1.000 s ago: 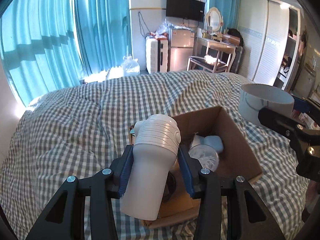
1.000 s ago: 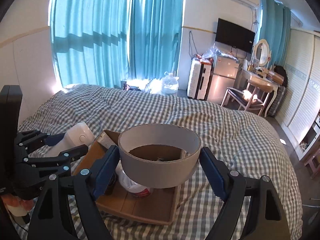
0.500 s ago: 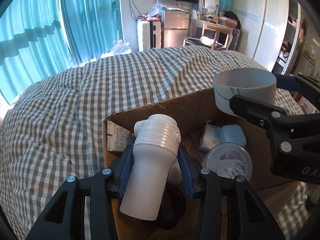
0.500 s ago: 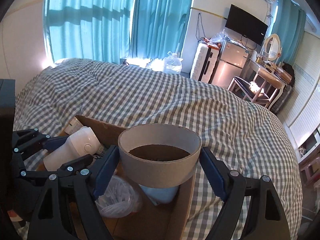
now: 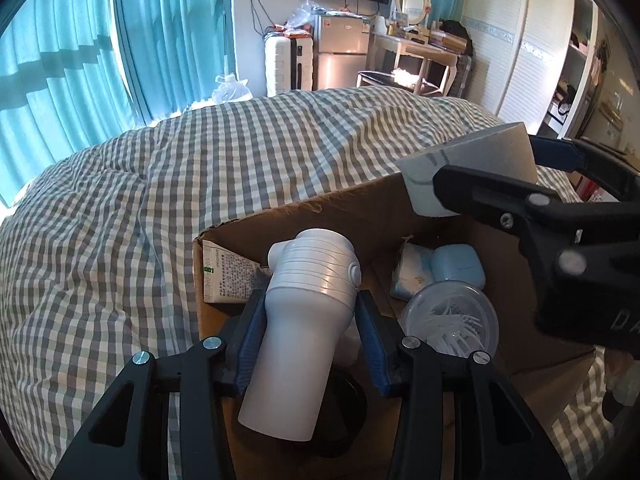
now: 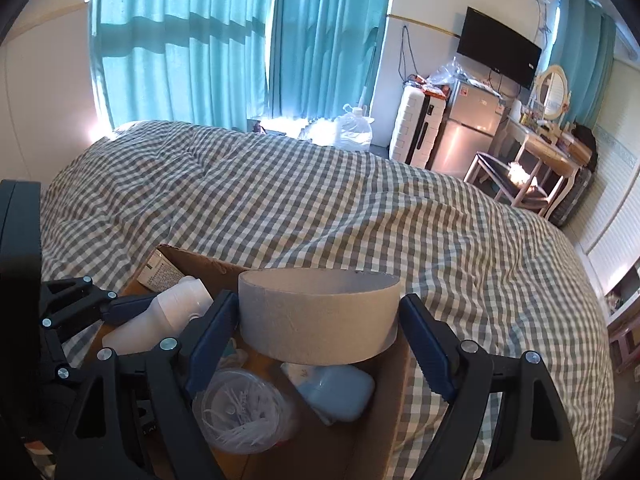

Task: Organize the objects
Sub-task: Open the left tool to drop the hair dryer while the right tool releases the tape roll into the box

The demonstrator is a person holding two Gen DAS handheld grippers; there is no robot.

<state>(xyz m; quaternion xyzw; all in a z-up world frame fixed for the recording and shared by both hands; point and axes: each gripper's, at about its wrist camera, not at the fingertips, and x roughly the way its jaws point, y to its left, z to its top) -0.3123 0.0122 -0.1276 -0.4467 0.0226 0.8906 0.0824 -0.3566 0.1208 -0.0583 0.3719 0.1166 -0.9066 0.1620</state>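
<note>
- The left gripper (image 5: 310,336) pinched a white bottle (image 5: 303,328), its blue pads pressed on the bottle's sides, and held it tilted over the near left part of the cardboard box (image 5: 320,216).
- The right gripper (image 6: 318,340) clamped a wide grey tape roll (image 6: 319,316) between its pads, above the box's far right corner.
- Inside the box already lay a clear round container of white sticks (image 5: 450,326), a pale blue case (image 5: 458,266), a printed carton (image 5: 226,276) against the left wall and a dark round thing, half hidden under the bottle.
- The box sat on a checked bedspread (image 5: 160,200), with nothing loose visible around it.
- Judged from this, the sorting looked well along: several items were packed, and both held items remained to be set down and released.
</note>
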